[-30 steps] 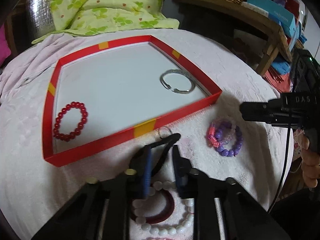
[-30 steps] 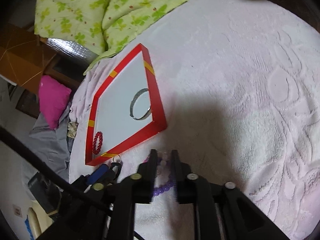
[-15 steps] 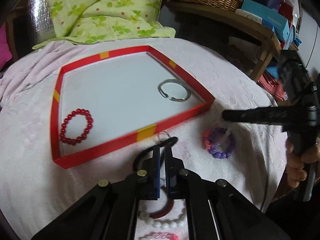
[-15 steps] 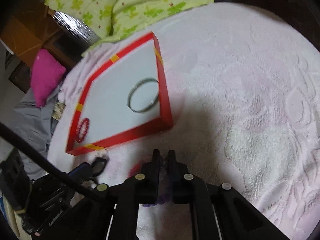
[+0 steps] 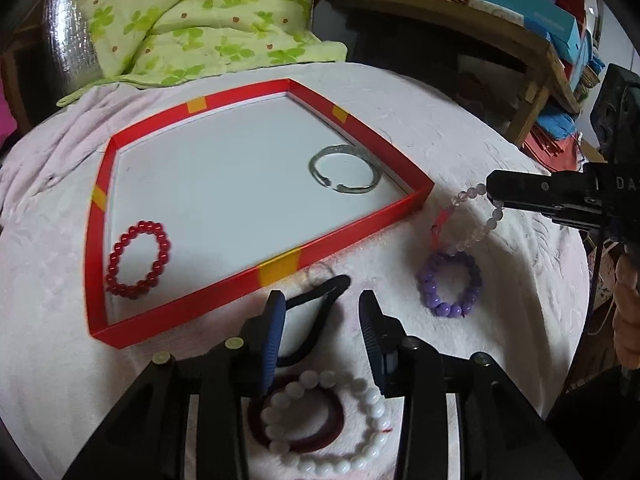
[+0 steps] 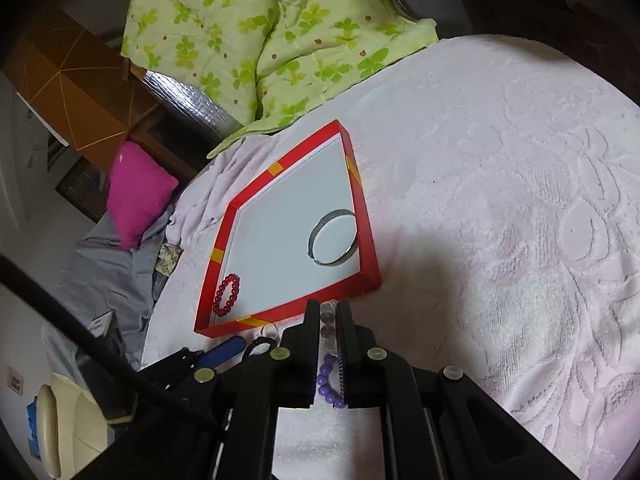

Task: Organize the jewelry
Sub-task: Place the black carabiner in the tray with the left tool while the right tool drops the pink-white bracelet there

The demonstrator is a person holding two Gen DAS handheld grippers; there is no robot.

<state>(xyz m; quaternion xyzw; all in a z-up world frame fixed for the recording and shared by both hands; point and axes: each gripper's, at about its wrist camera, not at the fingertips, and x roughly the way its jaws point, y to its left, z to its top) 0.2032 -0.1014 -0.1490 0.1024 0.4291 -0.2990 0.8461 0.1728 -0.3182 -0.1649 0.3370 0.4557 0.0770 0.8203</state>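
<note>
A red tray (image 5: 344, 232) with a white floor lies on the pink cloth. It holds a red bead bracelet (image 5: 136, 260) and a silver bangle (image 5: 346, 174). My left gripper (image 5: 324, 316) hovers just in front of the tray, its jaws opening. A black hair tie (image 5: 316, 312) lies on the cloth between its fingers, not pressed. My right gripper (image 6: 329, 312) is shut on a pale bead bracelet (image 5: 472, 232), which hangs from its tip (image 5: 496, 194) above a purple bead bracelet (image 5: 448, 288). The same pale beads (image 6: 329, 320) show between its pads.
A white bead bracelet (image 5: 332, 420) and a dark red bangle (image 5: 296, 420) lie under my left gripper. A green patterned quilt (image 5: 192, 20) lies behind the tray. A wooden shelf (image 5: 532, 64) with boxes stands at the right. A hand (image 5: 628, 320) holds the right gripper.
My left gripper shut around the hair tie and has opened again. My right gripper closed on the pale bracelet and lifted it off the purple one.
</note>
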